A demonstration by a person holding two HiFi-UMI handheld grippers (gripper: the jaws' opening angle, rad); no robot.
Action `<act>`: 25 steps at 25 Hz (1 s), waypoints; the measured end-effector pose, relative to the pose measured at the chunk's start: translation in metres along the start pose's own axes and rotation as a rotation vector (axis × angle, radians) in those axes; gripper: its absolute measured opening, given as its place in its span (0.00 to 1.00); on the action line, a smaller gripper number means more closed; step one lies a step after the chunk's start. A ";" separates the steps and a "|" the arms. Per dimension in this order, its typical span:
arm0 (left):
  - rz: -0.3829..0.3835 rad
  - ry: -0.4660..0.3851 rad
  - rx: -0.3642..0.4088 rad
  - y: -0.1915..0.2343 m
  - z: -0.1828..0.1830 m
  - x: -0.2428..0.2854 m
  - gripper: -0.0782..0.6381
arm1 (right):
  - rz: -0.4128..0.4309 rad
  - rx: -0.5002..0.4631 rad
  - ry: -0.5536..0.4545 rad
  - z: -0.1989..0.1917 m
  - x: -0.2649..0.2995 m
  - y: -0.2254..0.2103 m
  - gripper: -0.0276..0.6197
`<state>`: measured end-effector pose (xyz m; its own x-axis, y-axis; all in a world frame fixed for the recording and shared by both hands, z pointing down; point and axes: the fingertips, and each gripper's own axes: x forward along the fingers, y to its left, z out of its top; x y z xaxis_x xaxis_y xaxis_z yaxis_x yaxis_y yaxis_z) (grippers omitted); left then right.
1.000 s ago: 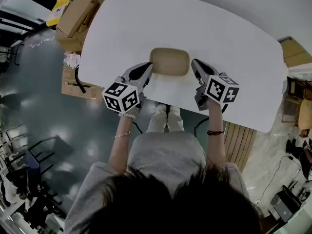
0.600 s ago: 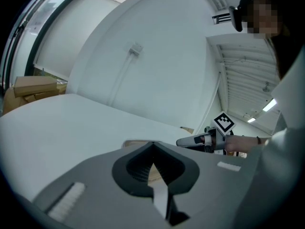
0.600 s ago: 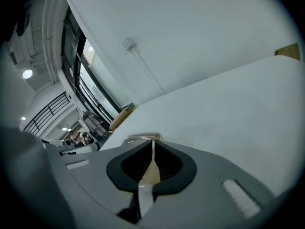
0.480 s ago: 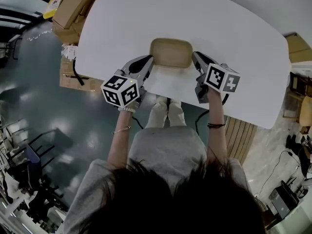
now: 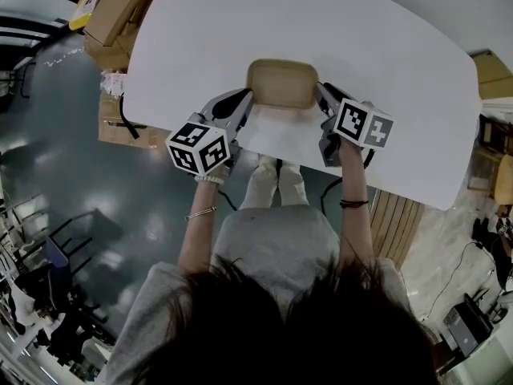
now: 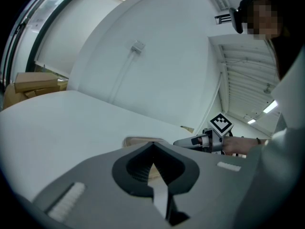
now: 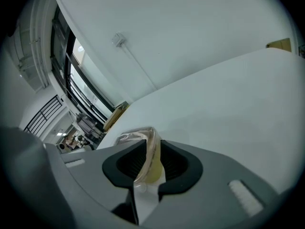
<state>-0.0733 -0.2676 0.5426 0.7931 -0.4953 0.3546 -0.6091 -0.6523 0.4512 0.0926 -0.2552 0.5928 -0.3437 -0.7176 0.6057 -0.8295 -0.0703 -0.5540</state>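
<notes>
Head view showed a tan tray [image 5: 280,83] on the desk [image 5: 393,70]. The right gripper [image 5: 322,91] had its fingers clamped on the tray's right rim, and the left gripper [image 5: 245,98] had its fingers pinched narrow on the left rim.

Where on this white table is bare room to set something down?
Free: the table beyond the tray, up to its far edge, and its left and right ends. Crowded: the near edge, where the left gripper and right gripper flank the tray.

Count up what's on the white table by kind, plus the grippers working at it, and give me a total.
beige tray: 1
grippers: 2 (left gripper, right gripper, one at each end of the tray)
total: 3
</notes>
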 end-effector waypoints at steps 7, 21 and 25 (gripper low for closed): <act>0.008 0.006 -0.005 0.003 -0.003 -0.001 0.10 | 0.002 0.016 0.004 -0.003 0.002 -0.002 0.19; 0.021 0.003 -0.018 0.002 -0.004 -0.001 0.10 | -0.002 0.028 0.018 -0.004 0.003 -0.001 0.15; 0.023 0.000 -0.019 0.002 -0.004 -0.002 0.10 | -0.007 0.041 0.017 -0.003 0.003 -0.001 0.14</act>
<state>-0.0764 -0.2657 0.5457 0.7788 -0.5100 0.3652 -0.6273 -0.6296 0.4584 0.0914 -0.2551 0.5969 -0.3462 -0.7050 0.6189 -0.8131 -0.1037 -0.5728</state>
